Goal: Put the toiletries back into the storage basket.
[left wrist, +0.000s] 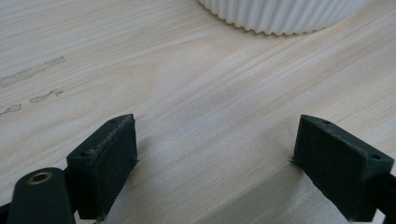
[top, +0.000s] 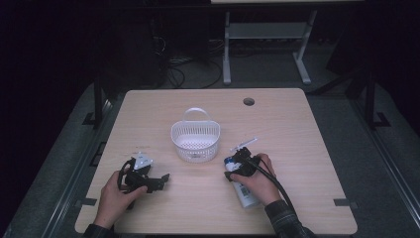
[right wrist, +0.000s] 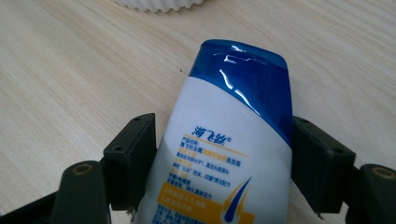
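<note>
Item 1. Desk (top: 208,208): pale wood-grain top, with a round cable hole (top: 248,101) near its far edge. A few faint scuff marks (left wrist: 32,74) show on the wood in the left gripper view.

Item 2. Basket (top: 196,140): white plastic, ribbed wall, arched handle at its far side, standing upright near the middle of the desk, between the two hands and a little beyond them.

Item 3. Bottle (right wrist: 233,140): white body, glossy blue cap, blue and orange label print. It lies flat on the desk at the right, near the basket but apart from it, cap end toward the basket. In the high view its lower end (top: 246,196) sticks out under the right hand toward the person.

Item 4. Right claw (right wrist: 224,154): lowered over the bottle just below the cap, one jaw on each side of the body. Both pads lie against the bottle's sides, pinching it. The bottle rests on the desk. A black cable trails back over the right hand (top: 260,183).

Item 5. Left claw (left wrist: 215,154): spread wide, nothing between the jaws, bare wood beneath them. It sits low over the desk at the left, aimed toward the basket, held by the left hand (top: 115,196).
</note>
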Tool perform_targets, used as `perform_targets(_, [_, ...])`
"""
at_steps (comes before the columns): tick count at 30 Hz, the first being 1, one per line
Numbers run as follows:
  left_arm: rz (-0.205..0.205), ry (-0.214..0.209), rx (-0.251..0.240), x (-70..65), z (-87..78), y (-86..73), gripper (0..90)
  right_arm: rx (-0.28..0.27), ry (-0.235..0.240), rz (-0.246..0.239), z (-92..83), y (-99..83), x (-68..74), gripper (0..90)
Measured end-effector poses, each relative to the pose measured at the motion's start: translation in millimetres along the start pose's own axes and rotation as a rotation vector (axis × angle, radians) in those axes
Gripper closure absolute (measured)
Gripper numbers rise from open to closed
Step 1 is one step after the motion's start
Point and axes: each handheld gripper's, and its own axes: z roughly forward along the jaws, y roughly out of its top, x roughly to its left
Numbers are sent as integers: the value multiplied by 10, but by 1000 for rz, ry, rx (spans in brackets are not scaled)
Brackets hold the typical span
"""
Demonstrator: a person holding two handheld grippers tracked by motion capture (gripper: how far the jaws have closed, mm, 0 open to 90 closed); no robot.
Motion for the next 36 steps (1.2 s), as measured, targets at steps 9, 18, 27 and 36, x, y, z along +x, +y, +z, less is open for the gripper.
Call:
perform_targets(9, [0,0,0,-1,0,0,126,10,-4,-16,-8,7,9,329])
perform_targets(18, [0,0,0,0,0,0,127,18,16,-14,-22,7,-12,343])
perform_targets(27, [0,0,0,0,0,0,127,-37,39,4,-132,7,-73,346])
perform_targets(36, [0,0,0,0,0,0,126,-99,52,14,-259,2,-117,348])
